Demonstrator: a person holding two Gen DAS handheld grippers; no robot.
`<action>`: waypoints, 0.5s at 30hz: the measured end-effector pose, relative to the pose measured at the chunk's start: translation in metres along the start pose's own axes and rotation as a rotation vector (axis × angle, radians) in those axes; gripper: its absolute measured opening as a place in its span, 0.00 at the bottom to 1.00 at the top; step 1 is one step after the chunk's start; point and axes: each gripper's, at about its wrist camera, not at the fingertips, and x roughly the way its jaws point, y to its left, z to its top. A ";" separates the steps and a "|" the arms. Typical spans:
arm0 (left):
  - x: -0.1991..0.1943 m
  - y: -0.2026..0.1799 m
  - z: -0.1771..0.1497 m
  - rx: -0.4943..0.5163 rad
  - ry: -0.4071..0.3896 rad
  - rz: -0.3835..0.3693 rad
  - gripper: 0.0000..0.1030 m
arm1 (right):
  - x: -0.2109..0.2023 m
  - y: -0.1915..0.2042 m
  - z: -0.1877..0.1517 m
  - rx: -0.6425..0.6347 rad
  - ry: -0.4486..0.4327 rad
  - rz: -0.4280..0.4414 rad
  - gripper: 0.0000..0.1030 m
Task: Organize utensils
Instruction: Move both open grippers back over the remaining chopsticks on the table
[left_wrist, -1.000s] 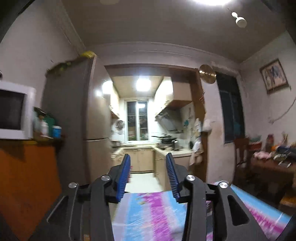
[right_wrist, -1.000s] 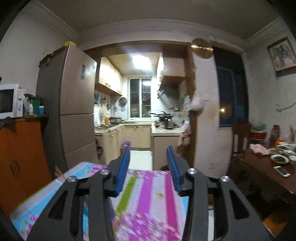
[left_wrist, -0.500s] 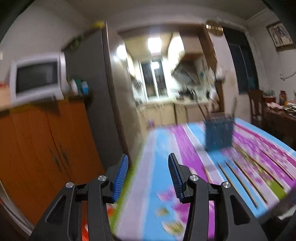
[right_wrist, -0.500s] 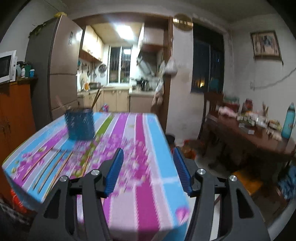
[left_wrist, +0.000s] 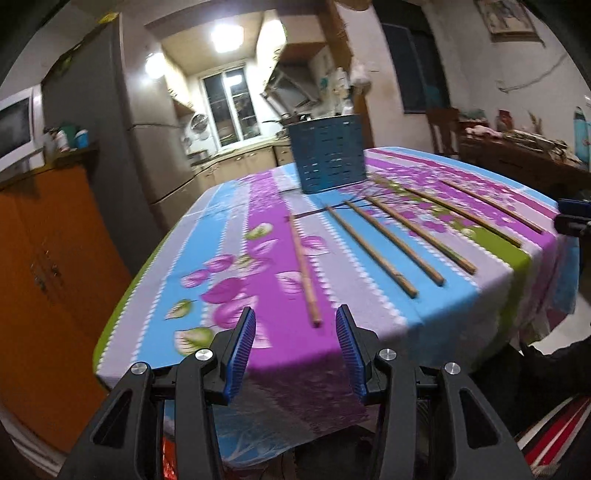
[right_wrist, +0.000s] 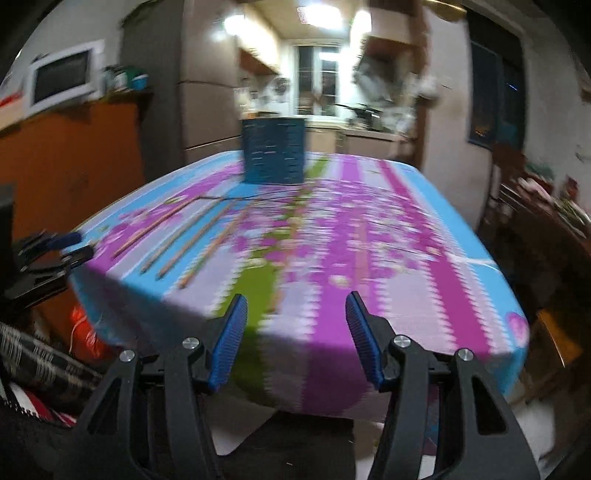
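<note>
Six wooden chopsticks lie just ahead of the left gripper, fanned before the blue slotted holder. Both it and the right gripper stand apart, empty. Chopsticks look light, stiff, round, likely to roll; pinch mid-shaft.

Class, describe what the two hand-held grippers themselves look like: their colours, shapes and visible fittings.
Both match. The left gripper and right gripper each have black plastic linkage arms with triangular cut-outs, round silver pivot screws, and two fingers faced with ribbed blue pads. No cables or printed markings are visible.
</note>
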 end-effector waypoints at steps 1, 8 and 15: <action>0.001 -0.002 0.000 0.000 -0.005 -0.005 0.45 | 0.002 0.010 0.000 -0.033 -0.005 0.007 0.52; 0.027 -0.005 -0.005 -0.005 -0.003 -0.024 0.36 | 0.015 0.064 0.011 -0.170 -0.040 0.109 0.19; 0.036 -0.001 -0.007 -0.025 -0.049 -0.043 0.33 | 0.043 0.107 0.017 -0.184 -0.025 0.132 0.16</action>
